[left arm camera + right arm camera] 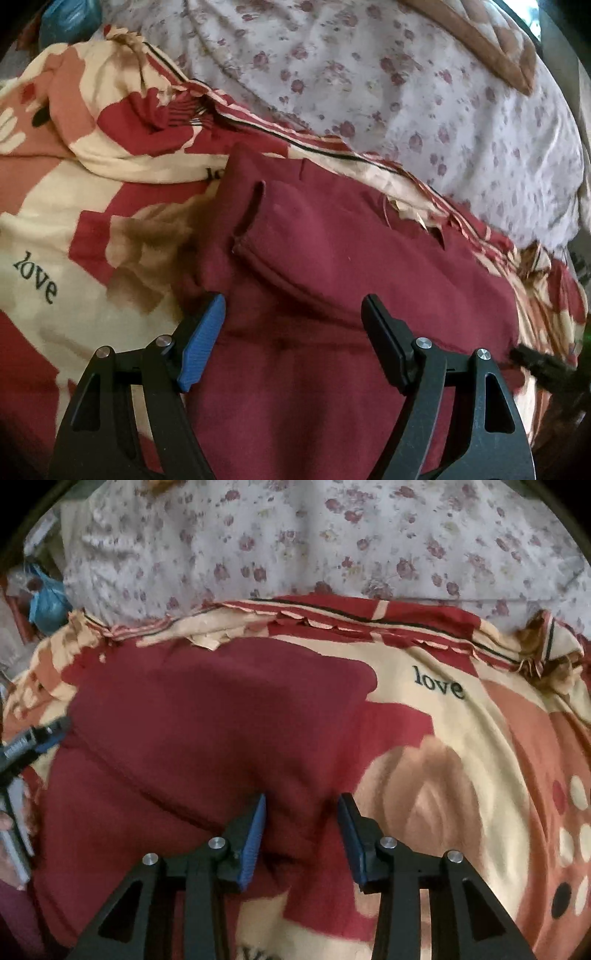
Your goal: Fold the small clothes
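Both my left gripper (pixel 293 301) and right gripper (pixel 301 799) hang apart over the maroon garment (pixel 332 258); next, pinching its six-o'clock hem.

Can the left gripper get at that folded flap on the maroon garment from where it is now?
Probably yes. The left gripper is open above the maroon garment, and the folded flap lies just ahead of its fingers with nothing on top of it.

The left gripper (pixel 293 306) and right gripper (pixel 302 805) both point forward, fingers spread apart.
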